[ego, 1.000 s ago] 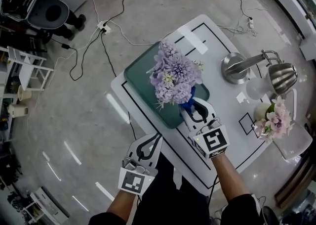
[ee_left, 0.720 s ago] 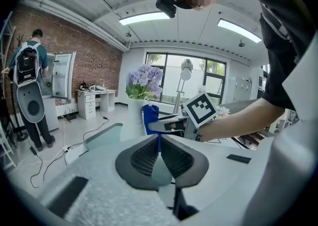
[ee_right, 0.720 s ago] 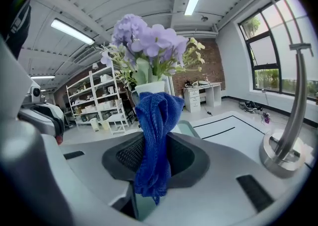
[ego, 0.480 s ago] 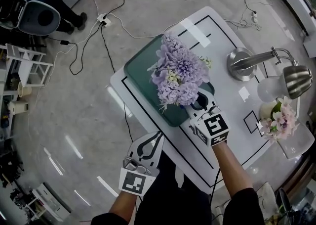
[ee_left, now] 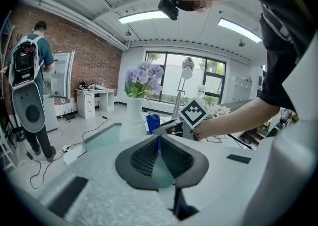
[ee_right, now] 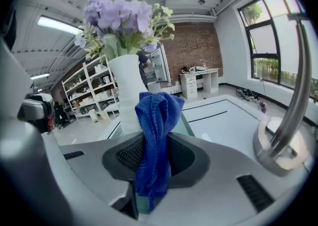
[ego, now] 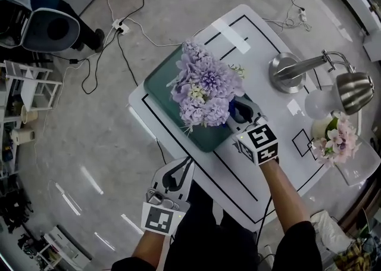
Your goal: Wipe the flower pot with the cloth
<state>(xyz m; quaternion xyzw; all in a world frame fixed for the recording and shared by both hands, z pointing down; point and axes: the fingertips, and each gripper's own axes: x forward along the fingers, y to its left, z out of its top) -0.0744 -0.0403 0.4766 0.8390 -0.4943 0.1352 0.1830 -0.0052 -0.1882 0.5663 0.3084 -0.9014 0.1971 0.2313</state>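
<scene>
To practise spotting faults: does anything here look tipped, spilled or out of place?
Nothing stands out. The white vase stands upright on the green tray, and the blue cloth hangs gripped in the right tongs.

White left gripper [ego: 188,164] and right gripper [ego: 238,111], with black ribbed pads [ee_left: 144,158] inside. Each bears a black-and-white marker cube [ego: 259,143]. Black sleeves [ego: 296,246].

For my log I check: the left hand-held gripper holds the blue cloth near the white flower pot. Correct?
No: the right hand-held gripper holds the blue cloth near the white flower pot, as the right gripper view shows. The left hand-held gripper is shut, empty.
</scene>
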